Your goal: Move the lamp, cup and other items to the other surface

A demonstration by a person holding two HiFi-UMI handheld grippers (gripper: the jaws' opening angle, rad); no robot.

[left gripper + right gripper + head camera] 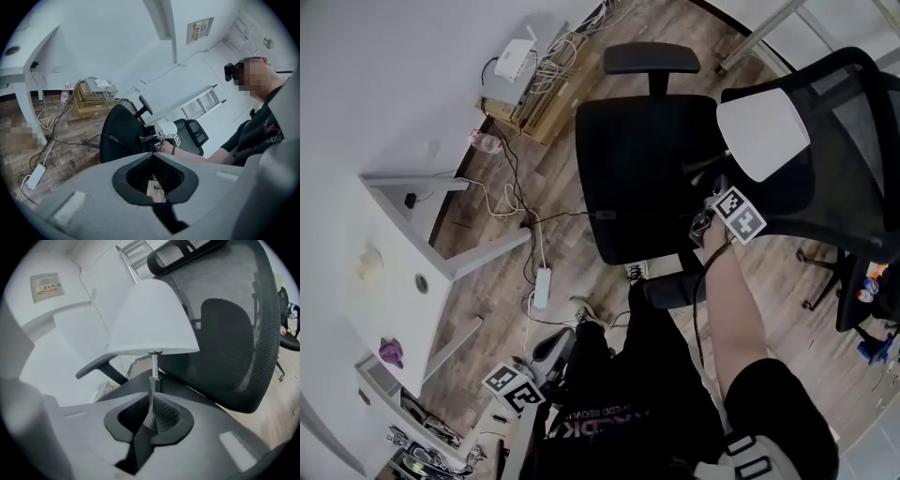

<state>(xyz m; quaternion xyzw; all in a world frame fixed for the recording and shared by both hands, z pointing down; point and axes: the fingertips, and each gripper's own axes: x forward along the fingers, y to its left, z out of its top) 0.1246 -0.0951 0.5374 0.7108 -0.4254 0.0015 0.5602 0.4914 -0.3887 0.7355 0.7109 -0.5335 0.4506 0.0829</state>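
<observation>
Pinches lamp (152, 319) stem in right gripper (151, 414), clear only in that gripper's view; holds left gripper (156, 180) pressed together.

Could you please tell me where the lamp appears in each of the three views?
Head view: lamp at upper right, white shade just above the right gripper.
Left gripper view: lamp small, just right of centre.
Right gripper view: lamp fills the centre, its stem clamped between the jaws.
Shared landmark: the mesh chair behind the lamp.
</observation>
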